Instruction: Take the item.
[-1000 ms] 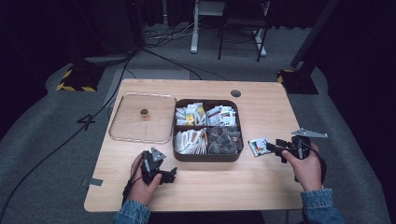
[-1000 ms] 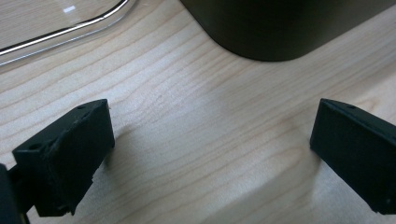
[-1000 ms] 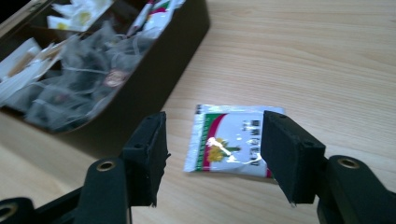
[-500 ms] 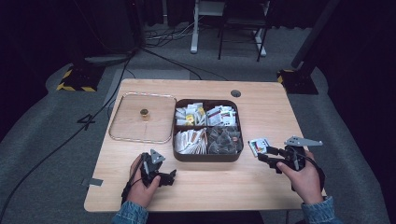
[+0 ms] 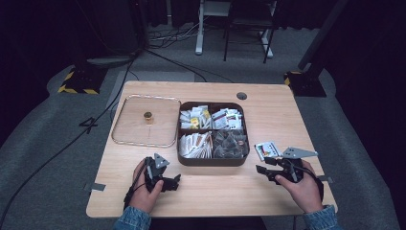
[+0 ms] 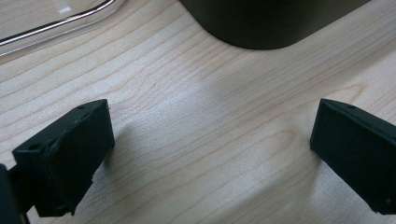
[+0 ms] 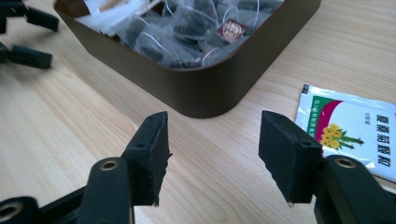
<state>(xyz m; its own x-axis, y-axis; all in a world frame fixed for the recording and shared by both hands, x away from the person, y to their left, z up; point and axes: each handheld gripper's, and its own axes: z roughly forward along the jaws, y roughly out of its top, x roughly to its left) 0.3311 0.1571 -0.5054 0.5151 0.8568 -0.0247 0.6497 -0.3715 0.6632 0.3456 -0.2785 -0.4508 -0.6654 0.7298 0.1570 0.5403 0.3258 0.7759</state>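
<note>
Since a second ago the right gripper [image 5: 264, 170] has been drawn back from the sachet [image 5: 267, 149], which lies flat just right of the brown box [image 7: 201, 95]. Both grippers' jaws are held apart, empty; the left gripper [image 5: 173, 180] is kept farther from the sachet.

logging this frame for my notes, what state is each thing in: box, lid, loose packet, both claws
box: open, lid off, compartments full of tea bags and packets
lid: flat on the table left of the box, knob up
loose packet: lying flat on the table right of the box, unheld
left claw: open, empty, low over bare table
right claw: open, empty, beside the packet
</note>
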